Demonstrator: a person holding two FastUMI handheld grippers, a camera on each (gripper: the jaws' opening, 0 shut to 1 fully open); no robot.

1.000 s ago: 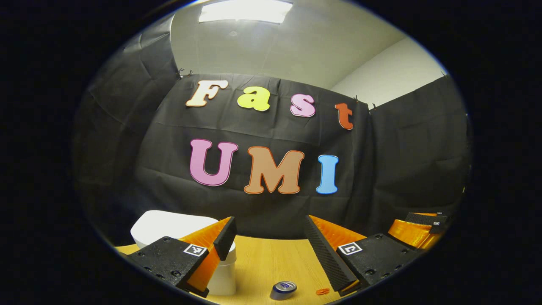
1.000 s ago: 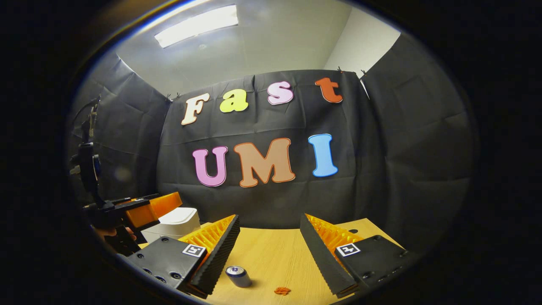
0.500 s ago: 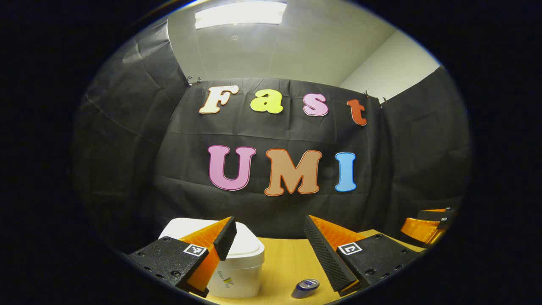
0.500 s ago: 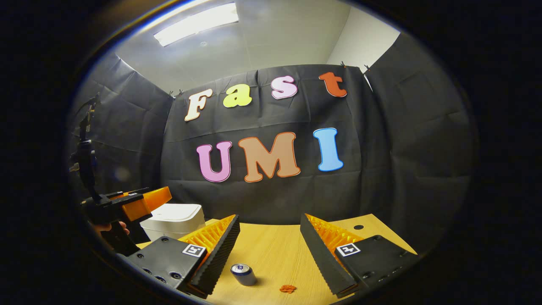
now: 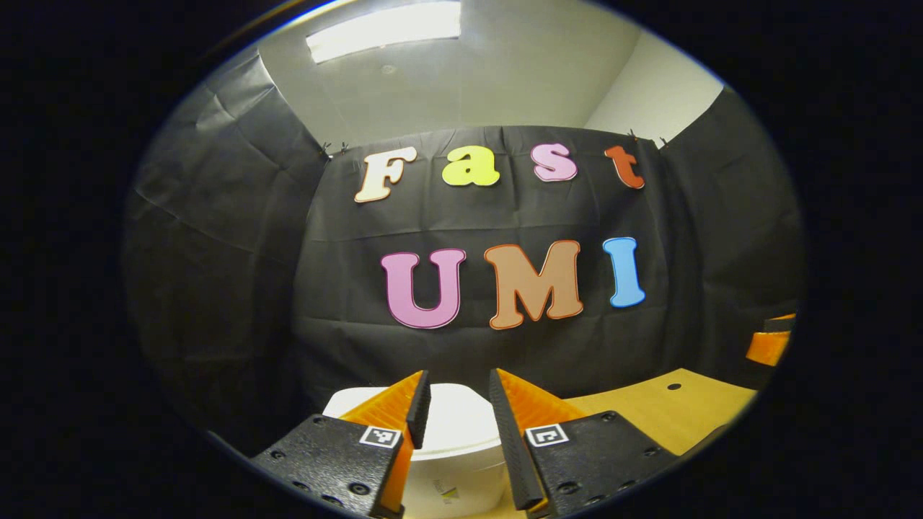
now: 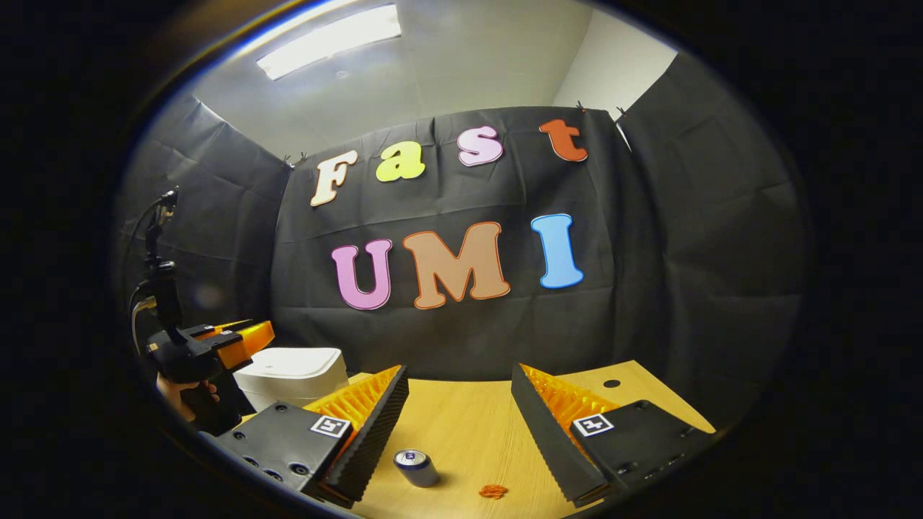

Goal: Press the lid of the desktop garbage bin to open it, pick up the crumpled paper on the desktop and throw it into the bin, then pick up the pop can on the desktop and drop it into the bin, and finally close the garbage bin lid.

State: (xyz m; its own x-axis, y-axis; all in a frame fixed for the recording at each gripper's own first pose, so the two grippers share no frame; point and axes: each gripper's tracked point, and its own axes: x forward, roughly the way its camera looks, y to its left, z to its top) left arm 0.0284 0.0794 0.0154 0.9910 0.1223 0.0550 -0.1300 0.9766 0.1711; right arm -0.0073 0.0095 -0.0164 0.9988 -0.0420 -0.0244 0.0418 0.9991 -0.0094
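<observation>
Bin [image 5: 454,447]: white desktop garbage bin with its lid [image 5: 453,418] down, standing on the wooden desktop [image 5: 663,411]. In the left gripper view we see it directly ahead of the left gripper [image 5: 456,393], between the two fingers, which stand narrowly apart with nothing held. In the right gripper view we see that gripper [image 6: 241,337] just above the bin's left part [image 6: 292,375]; whether it touches the lid we cannot tell. A hand [image 6: 186,395] holds its grip.

Pop can [image 6: 416,467]: lying on its side on the desktop, between the widely parted fingers of the right gripper [image 6: 459,393], which holds nothing.

Orange scrap [image 6: 493,491]: small, crumpled, on the desktop just right of the can, apart from it.
</observation>
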